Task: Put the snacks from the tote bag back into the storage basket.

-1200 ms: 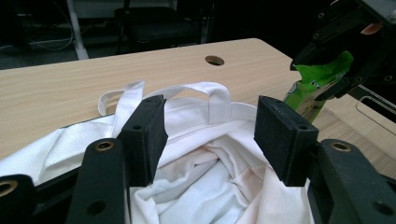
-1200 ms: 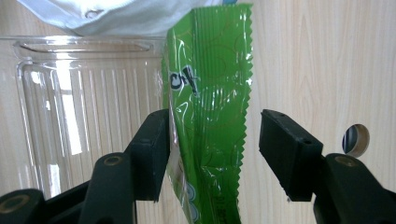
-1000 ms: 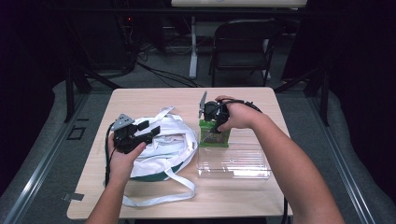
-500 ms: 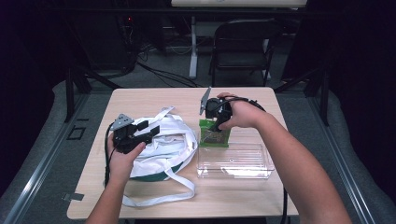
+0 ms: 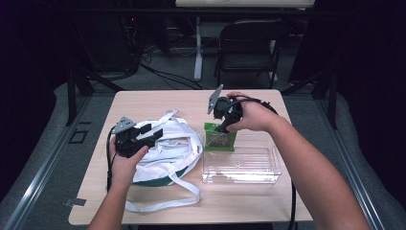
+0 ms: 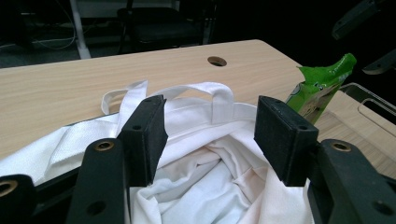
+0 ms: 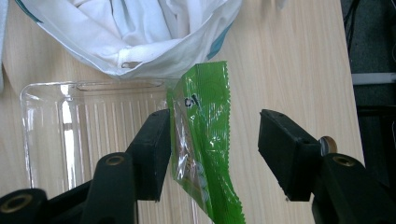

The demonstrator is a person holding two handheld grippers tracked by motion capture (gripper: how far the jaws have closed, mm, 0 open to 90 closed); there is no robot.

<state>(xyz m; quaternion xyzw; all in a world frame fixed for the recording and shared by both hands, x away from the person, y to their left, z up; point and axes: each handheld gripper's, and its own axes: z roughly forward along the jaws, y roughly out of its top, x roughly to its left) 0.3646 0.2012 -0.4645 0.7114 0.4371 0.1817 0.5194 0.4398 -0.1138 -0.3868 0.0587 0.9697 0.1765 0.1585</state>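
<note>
In the right gripper view, the green snack packet [image 7: 203,140] is seen lengthwise between the right gripper's [image 7: 212,149] wide jaws, touching only the left pad, frame centre.

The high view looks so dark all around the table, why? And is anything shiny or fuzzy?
In the high view, light falls on the pale wooden table while the room behind stays nearly black. In the right gripper view, the clear plastic tray and crinkly green snack packet show white glints. In the left gripper view, the white cloth tote bag looks soft and bright, the far background dim.
</note>
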